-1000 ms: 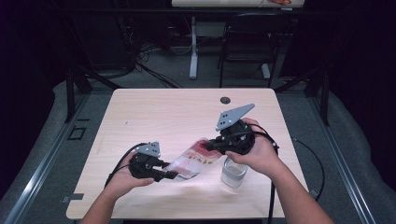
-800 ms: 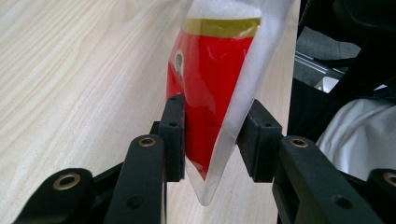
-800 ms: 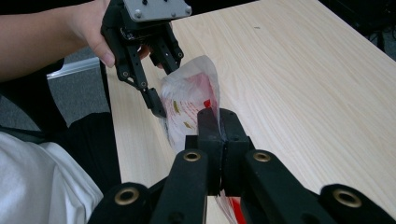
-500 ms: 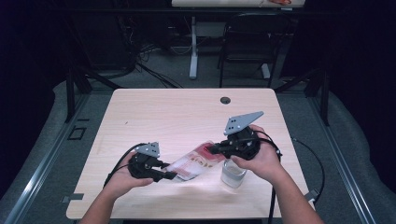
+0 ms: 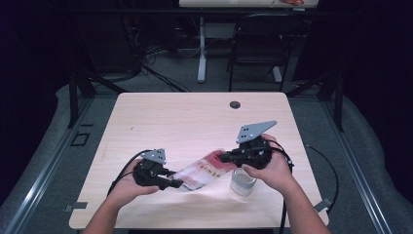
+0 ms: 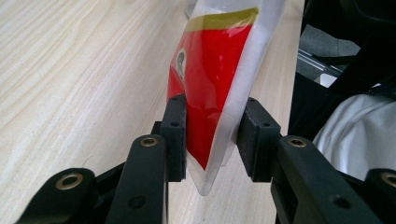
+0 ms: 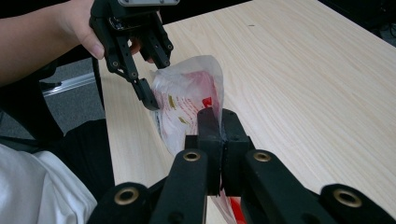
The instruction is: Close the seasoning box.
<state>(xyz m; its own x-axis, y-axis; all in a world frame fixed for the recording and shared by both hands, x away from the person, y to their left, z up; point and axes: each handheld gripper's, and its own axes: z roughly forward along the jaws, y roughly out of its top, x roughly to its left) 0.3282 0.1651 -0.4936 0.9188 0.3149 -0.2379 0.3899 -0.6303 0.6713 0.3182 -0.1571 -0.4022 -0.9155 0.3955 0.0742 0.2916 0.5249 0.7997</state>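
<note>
Pouch (image 5: 207, 170) axis lengthwise btwn both grippers

Table (image 5: 195, 122) evenly lit from above; surroundings dark; high view soft, close views sharp.

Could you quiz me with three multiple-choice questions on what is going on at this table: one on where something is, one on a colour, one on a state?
1. Where does the clear cup stand?
A. under the person's right hand
B. at the table's far edge
C. on the floor

2. What colour is the packet's print?
A. blue
B. red with a yellow band
C. green

3. How is the right tool set?
A. wide open
B. resting flat on the table
C. pinched shut on the packet's edge

Answers: 1 A, the high view shows the cup just below that hand. 2 B, the left tool's camera shows red under a yellow stripe. 3 C, its two pads meet on the plastic.
</note>
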